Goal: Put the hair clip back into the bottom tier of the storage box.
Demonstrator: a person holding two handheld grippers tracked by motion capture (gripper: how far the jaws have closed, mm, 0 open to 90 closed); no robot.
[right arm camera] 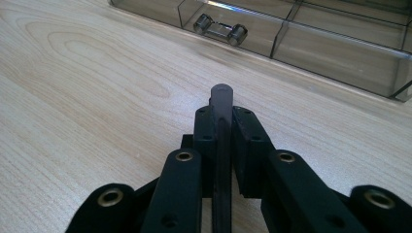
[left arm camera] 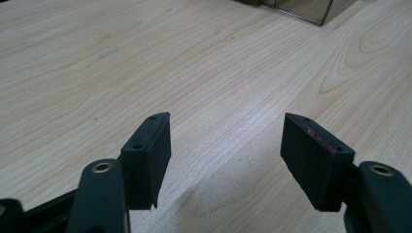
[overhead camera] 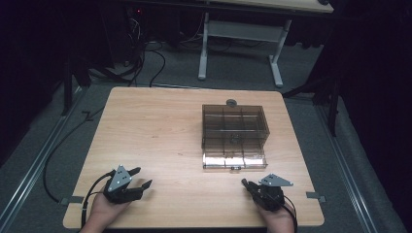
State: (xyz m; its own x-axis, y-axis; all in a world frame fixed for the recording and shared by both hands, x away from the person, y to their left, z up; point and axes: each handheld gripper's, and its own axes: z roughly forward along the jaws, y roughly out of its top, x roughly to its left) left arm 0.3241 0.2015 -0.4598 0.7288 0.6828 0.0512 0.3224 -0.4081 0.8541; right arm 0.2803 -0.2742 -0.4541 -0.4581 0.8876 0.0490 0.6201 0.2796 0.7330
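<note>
Between the pads of the right gripper (right arm camera: 222, 121) sits a thin dark disc (right arm camera: 221, 104), held on edge so that its rounded rim pokes out past the fingertips; the jaws are clamped tight against its two flat faces. That gripper lies low over the worktop (overhead camera: 155, 136) near its front right corner, pointing toward the box, with the person's right hand (overhead camera: 279, 221) behind it at the front edge. Just ahead of it in the right gripper view is the front wall of a smoky clear plastic box (right arm camera: 311, 41), with a small metal handle (right arm camera: 221, 30) on it. From the high view the box (overhead camera: 234, 137) stands right of the worktop's centre, divided inside into compartments, its front section drawn out toward the person. Another small dark round piece (overhead camera: 231, 102) lies on the worktop touching or just behind the box's far wall.

Near the front left corner the left gripper (left arm camera: 226, 145) has its jaws standing wide apart with only bare wood between them. It rests low at the front edge, held by the left hand (overhead camera: 104, 211), well apart from the box.
</note>
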